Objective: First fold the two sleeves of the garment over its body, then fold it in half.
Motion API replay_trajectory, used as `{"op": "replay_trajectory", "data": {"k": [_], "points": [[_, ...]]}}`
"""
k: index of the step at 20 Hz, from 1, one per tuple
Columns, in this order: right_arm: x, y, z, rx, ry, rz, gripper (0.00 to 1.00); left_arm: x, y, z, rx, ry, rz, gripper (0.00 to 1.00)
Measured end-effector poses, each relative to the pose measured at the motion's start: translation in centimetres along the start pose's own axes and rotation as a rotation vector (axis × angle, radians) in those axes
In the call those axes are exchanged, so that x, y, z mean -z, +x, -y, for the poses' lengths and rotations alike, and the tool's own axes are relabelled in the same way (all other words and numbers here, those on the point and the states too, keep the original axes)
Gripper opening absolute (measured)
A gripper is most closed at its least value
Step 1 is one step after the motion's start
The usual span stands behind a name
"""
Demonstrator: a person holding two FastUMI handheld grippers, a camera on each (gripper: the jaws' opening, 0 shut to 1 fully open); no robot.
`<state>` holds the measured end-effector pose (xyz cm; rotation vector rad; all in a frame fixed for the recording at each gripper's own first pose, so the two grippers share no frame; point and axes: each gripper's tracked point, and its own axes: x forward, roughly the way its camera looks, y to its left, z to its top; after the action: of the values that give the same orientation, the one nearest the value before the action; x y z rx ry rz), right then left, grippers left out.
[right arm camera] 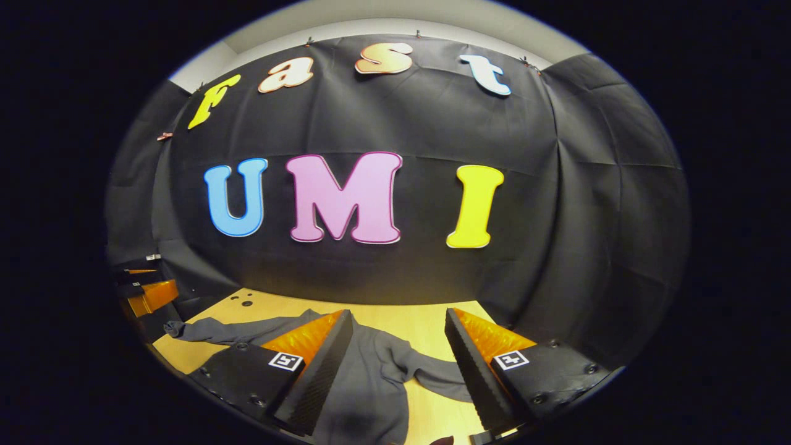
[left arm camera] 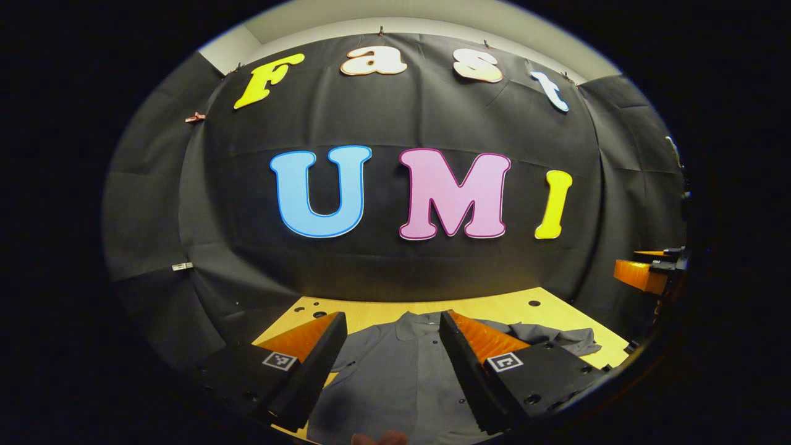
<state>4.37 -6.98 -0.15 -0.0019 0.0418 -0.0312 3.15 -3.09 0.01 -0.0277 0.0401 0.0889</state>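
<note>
Both grippers (left arm camera: 392, 346) (right arm camera: 398, 346) hover spread over grey garment (left arm camera: 395, 371) (sleeves unfolded) on table (left arm camera: 494, 306).

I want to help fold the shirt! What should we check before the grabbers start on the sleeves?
1. Left gripper open, nothing between its fingers: ok.
2. Right gripper open, nothing held: ok.
3. Grey shirt lies on the wooden table, collar toward the wall: ok.
4. Sleeves still spread out to the sides, one in the right gripper view, so no fold is done yet: ok to start.
5. Sleeves flat and smooth: not ok, the sleeve in the left gripper view looks rumpled.
6. Bottom hem straight: cannot tell.
</note>
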Motion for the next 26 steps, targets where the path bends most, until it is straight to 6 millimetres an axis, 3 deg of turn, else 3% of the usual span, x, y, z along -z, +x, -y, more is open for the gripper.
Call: {"op": "replay_trajectory", "data": {"k": [3, 6, 14, 18, 23, 24, 25, 26], "points": [[2.9, 2.3, 5.1, 0.042, 0.009, -0.072, 0.96, 0.4, 1.0, 1.1, -0.034, 0.011, -0.02, 0.96], [7.7, 5.0, 10.2, 0.072, 0.014, -0.172, 0.96, 0.9, 1.7, 1.9, -0.086, 0.002, -0.045, 0.96], [24.0, 10.3, 18.9, 0.113, 0.06, -0.497, 0.97, 2.4, 1.3, 2.5, -0.187, -0.026, -0.109, 0.96], [29.4, 11.9, 19.5, 0.121, 0.123, -0.604, 1.0, 3.0, 0.5, 2.1, -0.225, -0.018, -0.137, 0.96], [33.9, 12.0, 19.2, 0.111, 0.078, -0.698, 0.99, 3.2, 0.2, 1.0, -0.257, 0.006, -0.156, 0.96], [33.3, 13.0, 19.3, 0.087, 0.028, -0.635, 1.0, 3.1, 0.1, 0.8, -0.261, 0.008, -0.158, 0.96], [34.2, 12.2, 18.7, 0.047, 0.016, -0.657, 0.94, 3.1, -0.1, 0.4, -0.268, 0.011, -0.159, 0.96], [33.5, 12.9, 18.4, 0.036, 0.013, -0.612, 0.89, 3.1, -0.2, 0.0, -0.274, 0.011, -0.161, 0.96]]}}
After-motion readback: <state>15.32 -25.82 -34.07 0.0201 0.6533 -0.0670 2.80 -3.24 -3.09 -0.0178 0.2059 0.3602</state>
